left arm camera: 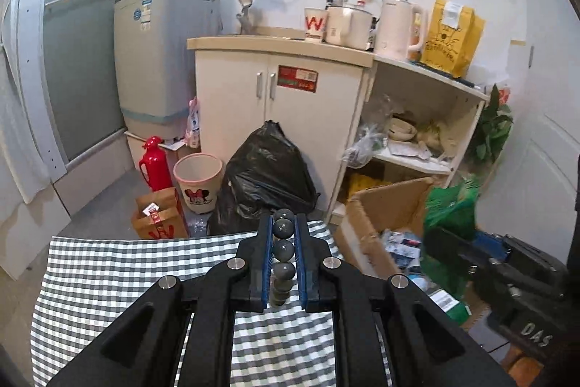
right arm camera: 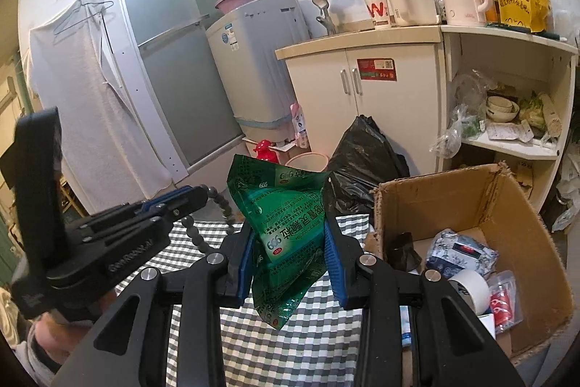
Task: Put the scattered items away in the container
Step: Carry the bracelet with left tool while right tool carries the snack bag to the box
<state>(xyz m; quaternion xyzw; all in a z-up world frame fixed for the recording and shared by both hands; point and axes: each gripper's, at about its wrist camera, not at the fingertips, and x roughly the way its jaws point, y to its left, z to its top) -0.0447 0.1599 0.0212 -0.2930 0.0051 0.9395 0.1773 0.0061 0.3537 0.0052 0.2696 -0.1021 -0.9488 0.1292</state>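
I have the right gripper (right arm camera: 290, 243) with its fingers pinching a green medicine packet (right arm camera: 286, 234) above the checked bench (right arm camera: 290, 343), just left of the cardboard box (right arm camera: 536, 242), while my left gripper (left arm camera: 282, 252) has its fingers pressed onto a string of dark grey beads (left arm camera: 282, 251). The box already holds a tape roll (right arm camera: 467, 285) and several packets, so I judge the tidying well along. These two items are left to drop in; I see nothing else loose on the cloth.

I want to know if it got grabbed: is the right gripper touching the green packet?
Touching. The right wrist view shows the right gripper with both blue pads pressed against the green packet, holding it above the checkered cloth.
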